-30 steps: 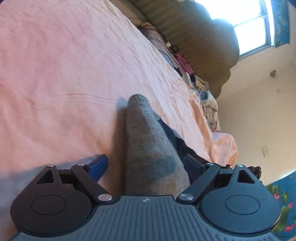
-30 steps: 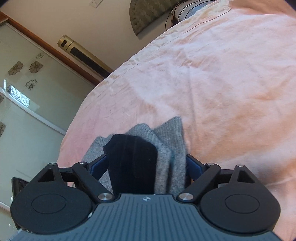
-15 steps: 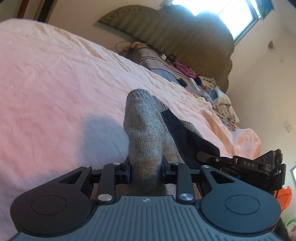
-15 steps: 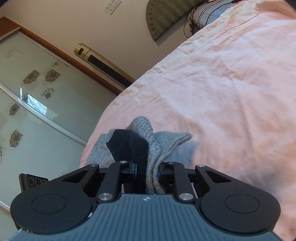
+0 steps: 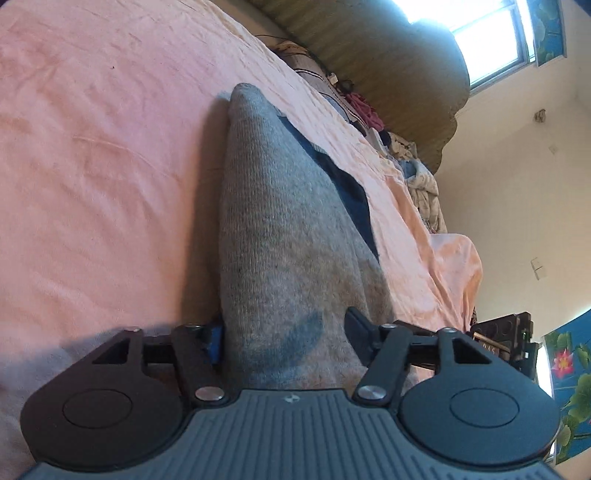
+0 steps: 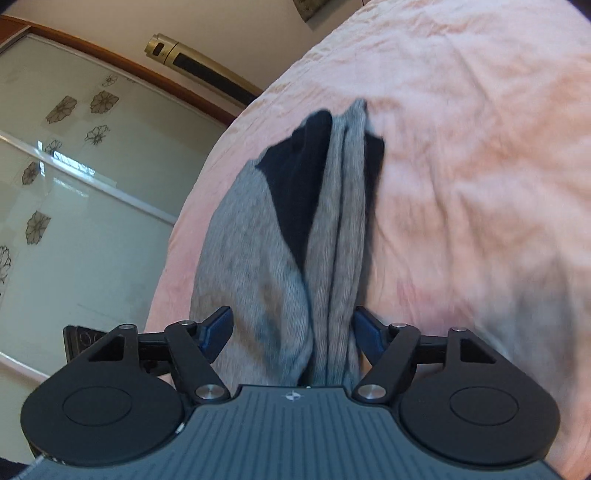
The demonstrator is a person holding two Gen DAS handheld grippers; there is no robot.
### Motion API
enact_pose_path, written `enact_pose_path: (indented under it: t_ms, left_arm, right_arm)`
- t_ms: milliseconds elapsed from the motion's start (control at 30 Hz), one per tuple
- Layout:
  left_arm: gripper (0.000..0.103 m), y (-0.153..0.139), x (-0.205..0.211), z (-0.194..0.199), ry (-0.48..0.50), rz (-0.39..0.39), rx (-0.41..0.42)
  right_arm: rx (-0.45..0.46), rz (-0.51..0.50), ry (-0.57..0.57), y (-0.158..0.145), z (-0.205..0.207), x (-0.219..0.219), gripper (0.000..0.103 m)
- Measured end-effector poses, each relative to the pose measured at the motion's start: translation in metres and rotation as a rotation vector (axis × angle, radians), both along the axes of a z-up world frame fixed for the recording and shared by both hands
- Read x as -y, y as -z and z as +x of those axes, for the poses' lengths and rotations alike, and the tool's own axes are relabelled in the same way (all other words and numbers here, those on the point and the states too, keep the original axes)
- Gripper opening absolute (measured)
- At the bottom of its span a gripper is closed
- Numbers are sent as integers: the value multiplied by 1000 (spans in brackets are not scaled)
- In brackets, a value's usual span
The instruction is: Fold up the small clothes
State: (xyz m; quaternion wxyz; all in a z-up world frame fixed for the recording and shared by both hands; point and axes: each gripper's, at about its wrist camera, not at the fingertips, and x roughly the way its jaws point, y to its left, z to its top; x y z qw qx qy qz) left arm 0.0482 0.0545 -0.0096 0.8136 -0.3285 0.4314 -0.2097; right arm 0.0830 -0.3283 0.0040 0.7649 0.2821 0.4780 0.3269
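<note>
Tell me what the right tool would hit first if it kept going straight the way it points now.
Probably the grey sock, already lying between the opening right tool jaws; beyond it comes the pink bedsheet. Depth is hard to judge.

Pink bedsheet (image 5: 92, 166), padded headboard (image 5: 388, 66), bright window (image 5: 487, 33).

Each view is taken from a wrist camera set low over the bed (image 5: 110, 166), looking forward and slightly down along its gripper's fingers. The left view is faced toward the headboard (image 5: 388, 62) and window (image 5: 491, 33); the right view is faced toward the wardrobe (image 6: 74, 166). The sock (image 5: 280, 240) is seen very near in both, and the pink sheet is shared.
</note>
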Motion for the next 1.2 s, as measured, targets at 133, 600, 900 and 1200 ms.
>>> enact_pose_path:
  t_ms: [133,600,900,1200]
  left_arm:
    - [12,-11,-3,-6,25,84,-6]
    - [75,-41,47,-91,161,733,477]
    - [23,-20,60,-79,195,845,521]
    - [17,-20,22,-86,209,693,448]
  right_arm:
    - [39,-82,-50,-6,-16,-12,22]
    - [150,4,82,-47,6,4,58]
    - [53,-117,24,-16,53,-46,21]
    - [47,-91,36,-8,34,-16,13]
